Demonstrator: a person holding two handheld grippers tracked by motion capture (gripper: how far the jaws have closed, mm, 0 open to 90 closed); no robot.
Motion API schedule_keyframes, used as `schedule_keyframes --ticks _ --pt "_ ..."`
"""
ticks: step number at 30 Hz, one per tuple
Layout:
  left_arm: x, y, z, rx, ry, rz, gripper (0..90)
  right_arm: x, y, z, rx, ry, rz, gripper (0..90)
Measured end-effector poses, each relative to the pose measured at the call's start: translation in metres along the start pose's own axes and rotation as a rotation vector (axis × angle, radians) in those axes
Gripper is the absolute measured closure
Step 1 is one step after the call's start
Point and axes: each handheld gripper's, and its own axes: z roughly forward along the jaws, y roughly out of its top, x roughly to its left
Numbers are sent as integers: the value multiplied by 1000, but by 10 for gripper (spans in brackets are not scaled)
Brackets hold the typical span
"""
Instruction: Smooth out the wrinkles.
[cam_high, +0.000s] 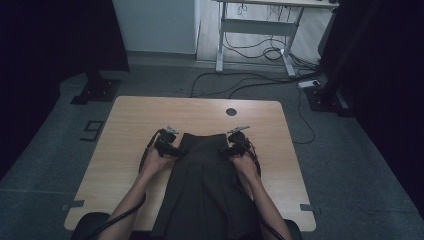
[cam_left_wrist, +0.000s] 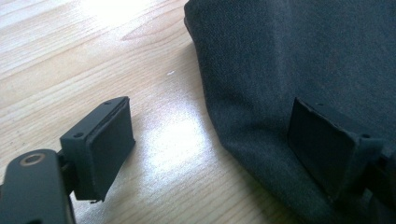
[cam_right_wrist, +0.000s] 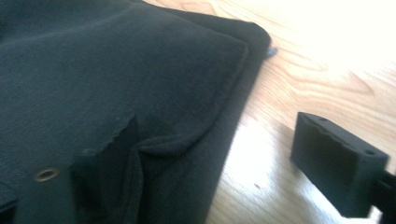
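Straddling the dark skirt's (cam_high: 205, 175) top corners mid-frame, left tongs (cam_high: 176, 150) & right tongs (cam_high: 226, 151) gape unclenched; soft, limp cloth, so pinch the waistband edges.

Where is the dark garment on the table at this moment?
In the high view, the dark garment lies along the middle of the wooden table, its far end between the left gripper and right gripper.

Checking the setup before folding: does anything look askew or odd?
Only a small ruck in the dark skirt, bunched against one jaw of the right gripper near its edge. The skirt also overhangs the table's near edge.
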Motion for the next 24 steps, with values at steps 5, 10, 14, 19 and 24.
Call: schedule_keyframes --ticks 5,10,14,19,24 --pt "-3 3 0 8 -3 6 206 3 4 -1 -5 59 -42 423" --pt "-6 7 -2 23 -56 43 416 7 5 -4 7 79 -23 561" --pt "-7 8 -3 28 -100 49 586 7 5 -4 17 127 -3 705" --pt "-12 12 -4 12 -83 143 829 13 10 -6 52 107 -35 741" --pt "-4 26 -13 -55 -101 139 853 11 20 -17 41 105 -56 750"
